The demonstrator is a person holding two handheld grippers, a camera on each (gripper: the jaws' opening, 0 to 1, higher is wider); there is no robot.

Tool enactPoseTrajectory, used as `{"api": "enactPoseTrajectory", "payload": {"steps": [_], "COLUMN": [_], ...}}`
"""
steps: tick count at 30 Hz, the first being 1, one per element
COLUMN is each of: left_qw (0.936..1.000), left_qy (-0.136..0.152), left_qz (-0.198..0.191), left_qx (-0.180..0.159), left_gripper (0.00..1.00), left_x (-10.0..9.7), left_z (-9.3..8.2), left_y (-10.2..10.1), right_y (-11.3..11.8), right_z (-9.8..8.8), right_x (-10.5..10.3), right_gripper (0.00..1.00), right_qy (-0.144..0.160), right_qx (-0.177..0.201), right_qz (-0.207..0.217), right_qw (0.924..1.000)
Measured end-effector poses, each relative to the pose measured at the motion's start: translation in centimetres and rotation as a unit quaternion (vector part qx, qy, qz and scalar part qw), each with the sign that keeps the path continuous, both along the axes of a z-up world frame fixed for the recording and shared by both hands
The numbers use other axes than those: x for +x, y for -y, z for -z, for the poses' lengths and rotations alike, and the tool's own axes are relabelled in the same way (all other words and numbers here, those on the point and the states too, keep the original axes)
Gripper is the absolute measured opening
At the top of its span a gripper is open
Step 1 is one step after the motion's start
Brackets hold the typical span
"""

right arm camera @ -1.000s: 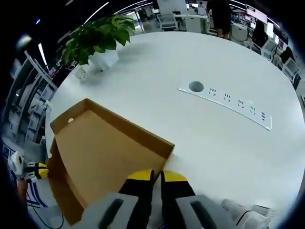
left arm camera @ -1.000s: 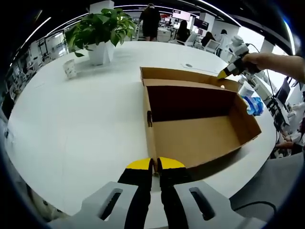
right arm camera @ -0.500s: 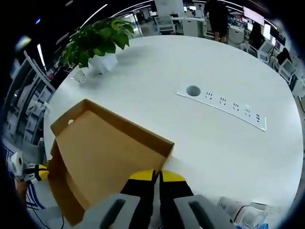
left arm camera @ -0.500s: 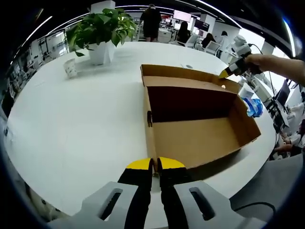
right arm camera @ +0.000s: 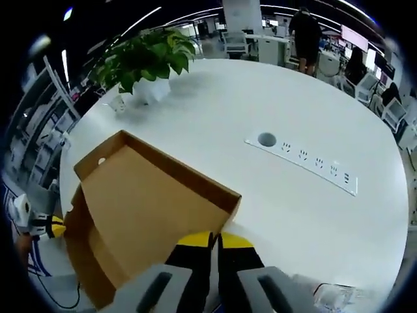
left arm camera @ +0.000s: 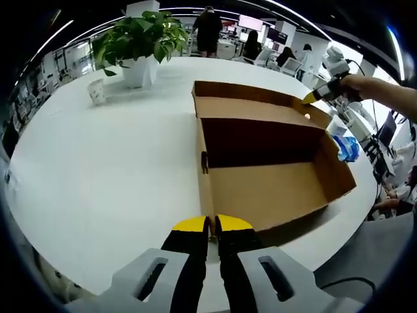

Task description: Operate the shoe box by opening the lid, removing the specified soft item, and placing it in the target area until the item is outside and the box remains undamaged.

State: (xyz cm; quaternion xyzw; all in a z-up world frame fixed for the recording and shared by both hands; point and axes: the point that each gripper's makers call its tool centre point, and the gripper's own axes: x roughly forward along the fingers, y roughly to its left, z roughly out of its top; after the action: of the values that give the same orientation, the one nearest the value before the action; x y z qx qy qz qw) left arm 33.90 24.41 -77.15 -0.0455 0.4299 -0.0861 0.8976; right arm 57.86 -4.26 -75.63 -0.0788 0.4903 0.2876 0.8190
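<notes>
Shoe box (left arm camera: 267, 163) open near the white table's (left arm camera: 98, 163) front edge; left gripper (left arm camera: 213, 225) pinches its near wall; right gripper (right arm camera: 215, 239) pinches the raised lid (right arm camera: 140, 195); potted plant (left arm camera: 138, 39) at far edge.

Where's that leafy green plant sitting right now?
In the left gripper view the potted plant stands on the far left part of the white table, beyond the open cardboard box, beside a small cup.

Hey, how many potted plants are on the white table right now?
1. The potted plant stands in a white pot at the far side of the table, beyond the open cardboard box. More could be hidden outside the views.
</notes>
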Motion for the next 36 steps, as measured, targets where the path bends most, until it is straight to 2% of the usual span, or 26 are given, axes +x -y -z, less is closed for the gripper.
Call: {"api": "enactPoseTrajectory", "payload": {"steps": [19, 36], "left_qw": [1.0, 0.9999], "left_qy": [0.002, 0.007], "left_qz": [0.0, -0.005], "left_qx": [-0.006, -0.01], "left_gripper": [0.02, 0.02], "left_x": [-0.1, -0.2], "left_z": [0.0, 0.0], "left_y": [0.1, 0.1], "right_y": [0.1, -0.1], "right_z": [-2.7, -5.4], "right_x": [-0.8, -1.7], "right_gripper": [0.0, 0.0], "right_qy": [0.049, 0.099], "right_qx": [0.026, 0.051], "right_qz": [0.003, -0.001], "right_qw": [0.9985, 0.9938]}}
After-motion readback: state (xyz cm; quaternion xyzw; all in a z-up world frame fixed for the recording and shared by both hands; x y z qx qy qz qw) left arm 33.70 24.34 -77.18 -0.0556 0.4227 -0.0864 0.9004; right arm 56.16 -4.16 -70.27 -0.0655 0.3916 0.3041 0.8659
